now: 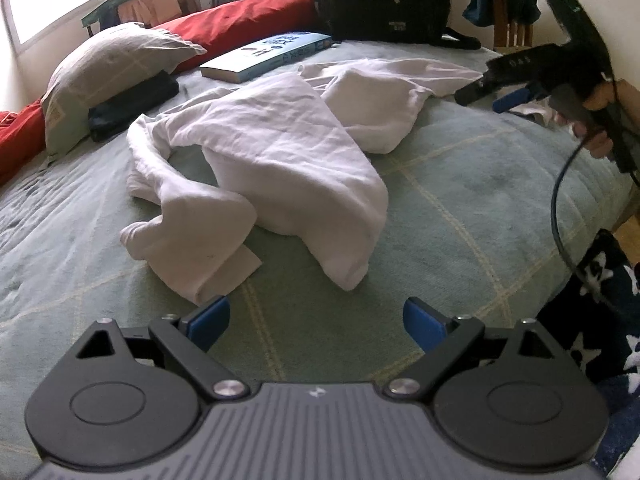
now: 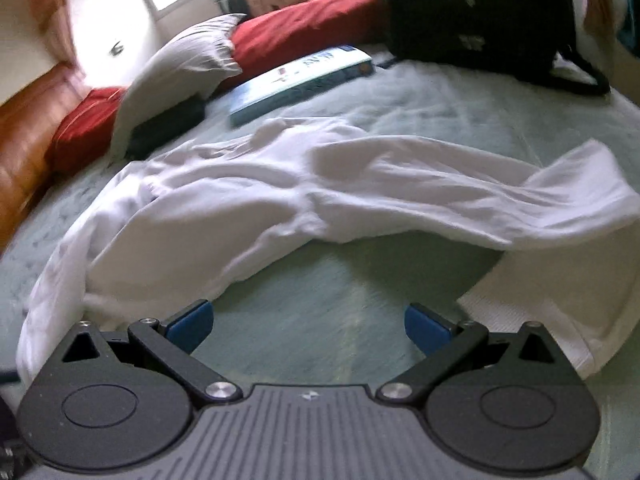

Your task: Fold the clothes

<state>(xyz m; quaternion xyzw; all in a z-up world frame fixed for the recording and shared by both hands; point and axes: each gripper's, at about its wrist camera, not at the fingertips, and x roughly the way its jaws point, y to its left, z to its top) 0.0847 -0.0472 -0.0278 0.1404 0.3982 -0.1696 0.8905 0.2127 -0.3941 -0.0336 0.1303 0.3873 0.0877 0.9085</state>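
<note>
A crumpled white garment (image 1: 276, 152) lies bunched on the green bedspread (image 1: 460, 200). My left gripper (image 1: 316, 322) hovers open just short of its near folds, nothing between the blue pads. In the left wrist view the right gripper (image 1: 480, 98) is held by a hand at the far right, near the garment's far end. The right wrist view is blurred: the white garment (image 2: 320, 196) stretches across the bed, and my right gripper (image 2: 308, 326) stands open above bare bedspread (image 2: 320, 300), with cloth on both sides.
A grey pillow (image 1: 116, 64), red cushions (image 1: 240, 24), a dark folded item (image 1: 132, 104), a blue book (image 1: 268, 56) and a black bag (image 1: 388, 0) line the far side. A cable (image 1: 560, 200) hangs by the bed's right edge.
</note>
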